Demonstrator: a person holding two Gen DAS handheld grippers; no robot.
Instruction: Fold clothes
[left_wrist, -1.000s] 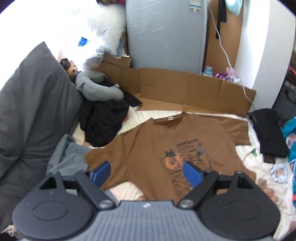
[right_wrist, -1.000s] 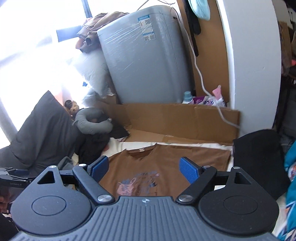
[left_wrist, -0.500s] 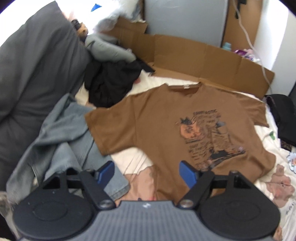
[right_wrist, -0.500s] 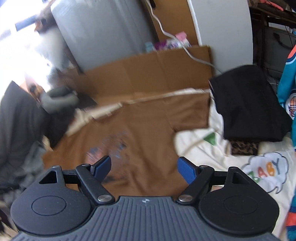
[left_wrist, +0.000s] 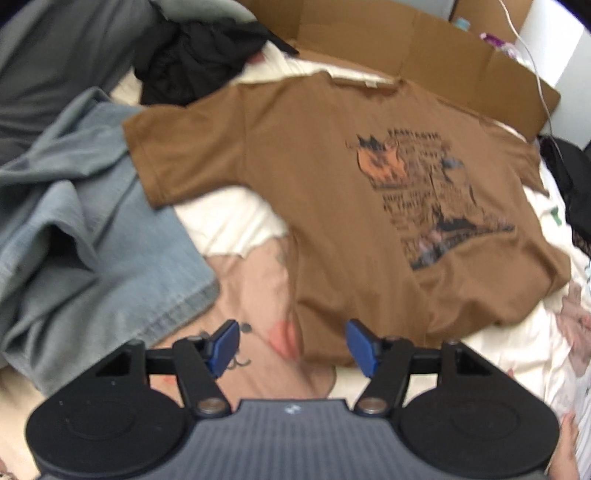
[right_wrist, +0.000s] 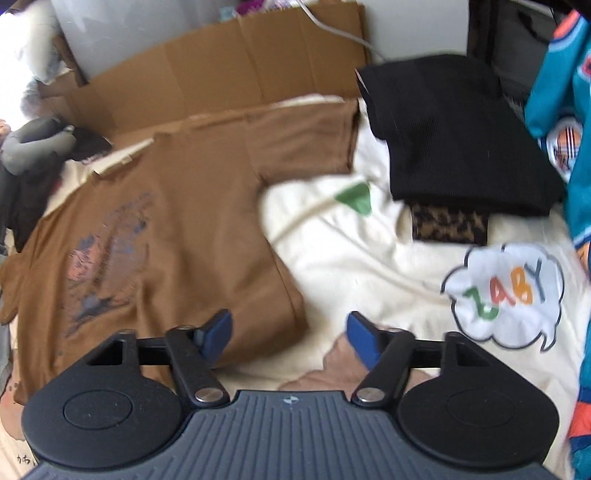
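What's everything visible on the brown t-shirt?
The brown t-shirt is short-sleeved, soft knit by the look, with a blurred orange-and-dark graphic and text on the chest. It lies spread flat, print up, unfolded, on the cream bedding, neck toward the cardboard. One sleeve overlaps the jeans; the other ends just beside the black folded garment. The left gripper and right gripper are both open at its two hem corners, holding nothing.

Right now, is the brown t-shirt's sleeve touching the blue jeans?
Touching. In the left wrist view the brown t-shirt has its sleeve lying over the edge of the blue jeans, with no bedding visible between them.
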